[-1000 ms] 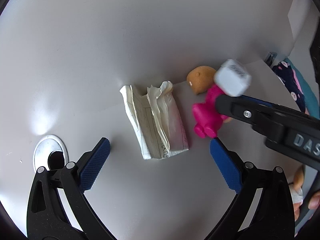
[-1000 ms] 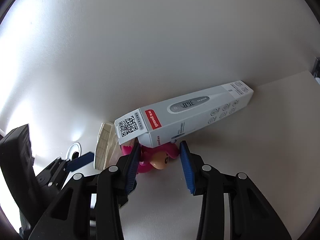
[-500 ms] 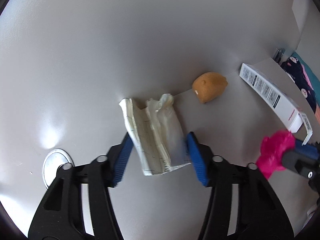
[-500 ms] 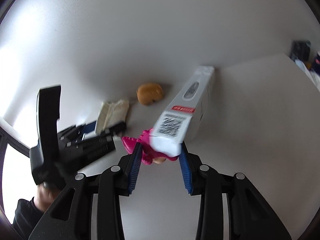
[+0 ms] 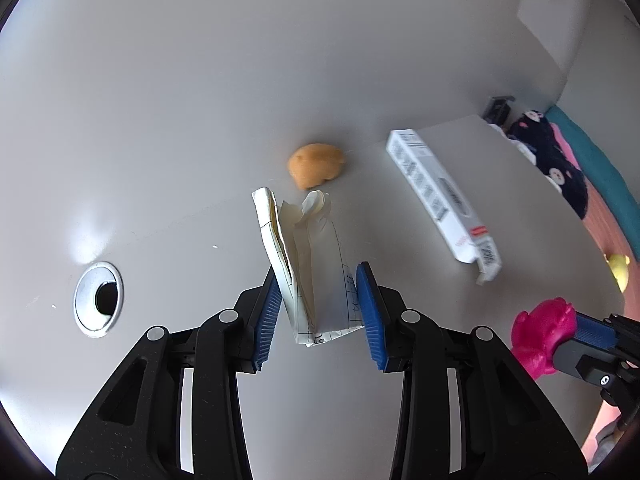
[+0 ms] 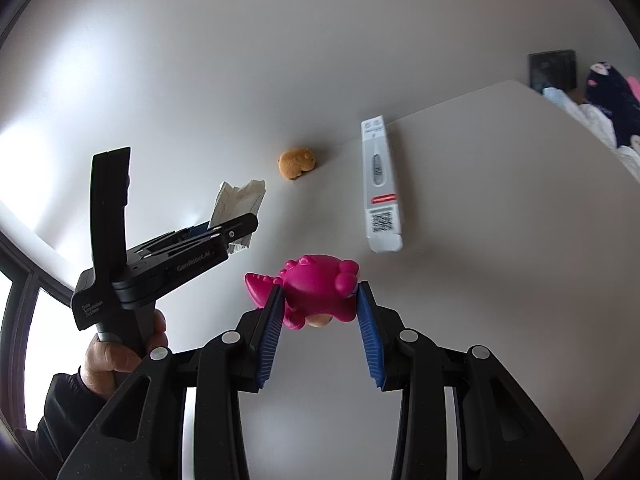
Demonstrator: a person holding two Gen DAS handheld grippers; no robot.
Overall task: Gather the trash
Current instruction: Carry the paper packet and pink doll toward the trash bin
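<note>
The left gripper (image 5: 318, 304) is closing its 2 blue pads on the crumpled paper (image 5: 304, 256) near the desk's (image 5: 460, 360) back edge, while the right gripper (image 6: 318, 320) clenches a pink toy (image 6: 316, 290) above the desk, with a white box (image 6: 380, 184) lying farther back.

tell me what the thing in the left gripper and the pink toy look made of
Crumpled wrapper: thin paper, matte cream, judging by its sharp creases and printed lines. Pink toy: probably soft plastic or rubber, smooth with a slight sheen and moulded bumps; the look cannot settle which.
</note>
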